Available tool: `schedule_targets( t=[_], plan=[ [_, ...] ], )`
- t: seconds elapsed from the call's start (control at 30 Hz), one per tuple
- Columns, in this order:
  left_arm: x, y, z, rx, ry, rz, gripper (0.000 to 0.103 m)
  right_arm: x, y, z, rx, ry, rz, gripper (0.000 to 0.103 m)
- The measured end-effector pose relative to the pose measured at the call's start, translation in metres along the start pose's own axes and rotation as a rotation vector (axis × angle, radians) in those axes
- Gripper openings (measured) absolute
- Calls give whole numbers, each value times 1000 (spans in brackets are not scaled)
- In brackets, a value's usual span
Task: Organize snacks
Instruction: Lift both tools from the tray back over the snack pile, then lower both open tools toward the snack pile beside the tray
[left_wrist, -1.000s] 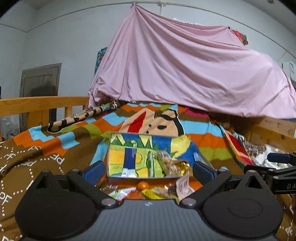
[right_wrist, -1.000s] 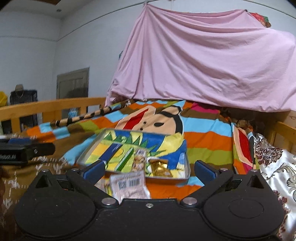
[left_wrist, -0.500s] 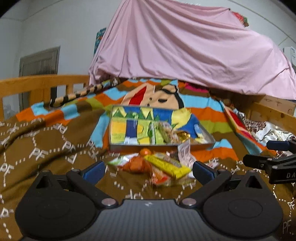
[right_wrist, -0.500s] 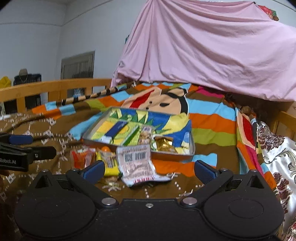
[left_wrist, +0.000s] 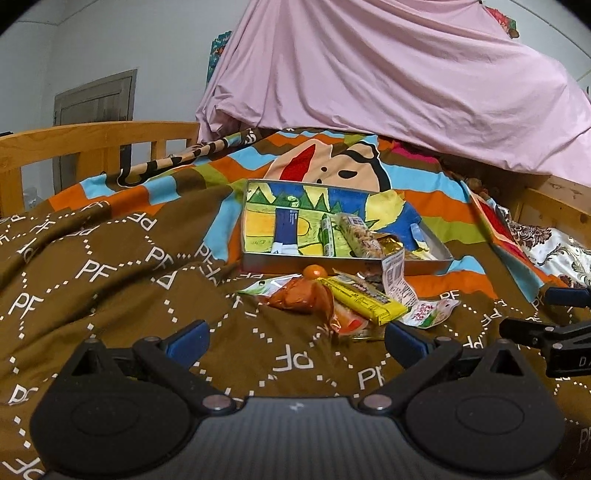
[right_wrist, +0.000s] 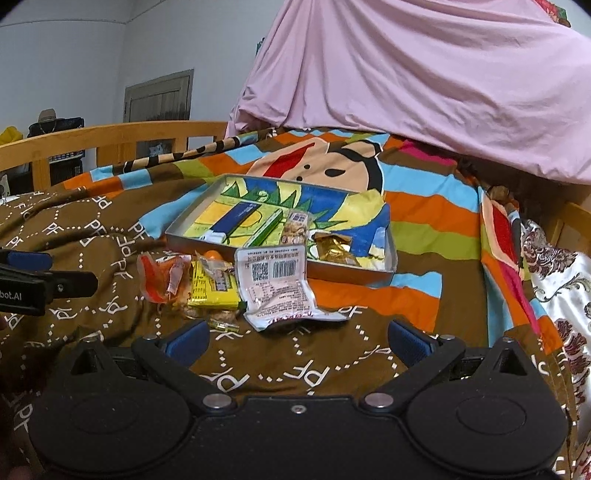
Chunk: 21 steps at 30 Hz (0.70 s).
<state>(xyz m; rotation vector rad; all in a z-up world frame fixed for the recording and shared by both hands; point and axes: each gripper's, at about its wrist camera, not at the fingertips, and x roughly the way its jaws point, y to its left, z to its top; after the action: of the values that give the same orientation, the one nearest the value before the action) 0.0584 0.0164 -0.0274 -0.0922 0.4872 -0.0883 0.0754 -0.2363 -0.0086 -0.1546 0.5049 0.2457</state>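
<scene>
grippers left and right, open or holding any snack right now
Left gripper: open, holding nothing, above the blanket short of the snack pile.
Right gripper: open, holding nothing, just short of the white barcode packet.

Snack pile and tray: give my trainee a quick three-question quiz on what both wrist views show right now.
1. True or false: the gold-wrapped snack lies inside the tray.
2. Which packet shows a barcode? A) white packet B) yellow bar C) orange packet
3. What state are the left gripper and right gripper in?

Key: 1 true; 2 A; 3 both open, holding nothing.
</scene>
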Motion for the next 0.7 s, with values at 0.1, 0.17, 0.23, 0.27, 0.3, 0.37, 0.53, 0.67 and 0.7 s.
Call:
schedule_targets(
  t=[0.1, 0.17, 0.23, 0.27, 0.3, 0.37, 0.53, 0.67, 0.7],
  plan=[
    [2, 0, 0, 0, 8, 7, 103, 3, -1, -2, 7, 14, 5, 102],
    [3, -1, 0, 5, 10, 8, 103, 5, -1, -3, 12, 21, 8, 102],
    [5, -1, 0, 9, 14, 13, 103, 7, -2, -3, 16, 30, 12, 102],
    [6, -1, 1, 9, 18, 15, 103, 8, -2, -3, 17, 35, 15, 102],
    [7, -1, 1, 9, 22, 18, 103, 9, -2, -4, 18, 38, 18, 102],
    [10, -2, 2, 14, 29, 23, 103, 12, -2, -4, 21, 42, 22, 102],
    [16, -2, 4, 17, 49, 50, 103, 21, -2, -4, 21, 59, 43, 102],
    [22, -3, 7, 28, 63, 64, 103, 32, -5, -1, 35, 71, 62, 102],
    [23, -3, 7, 34, 64, 64, 103, 36, -7, 0, 43, 75, 68, 102]
  ],
)
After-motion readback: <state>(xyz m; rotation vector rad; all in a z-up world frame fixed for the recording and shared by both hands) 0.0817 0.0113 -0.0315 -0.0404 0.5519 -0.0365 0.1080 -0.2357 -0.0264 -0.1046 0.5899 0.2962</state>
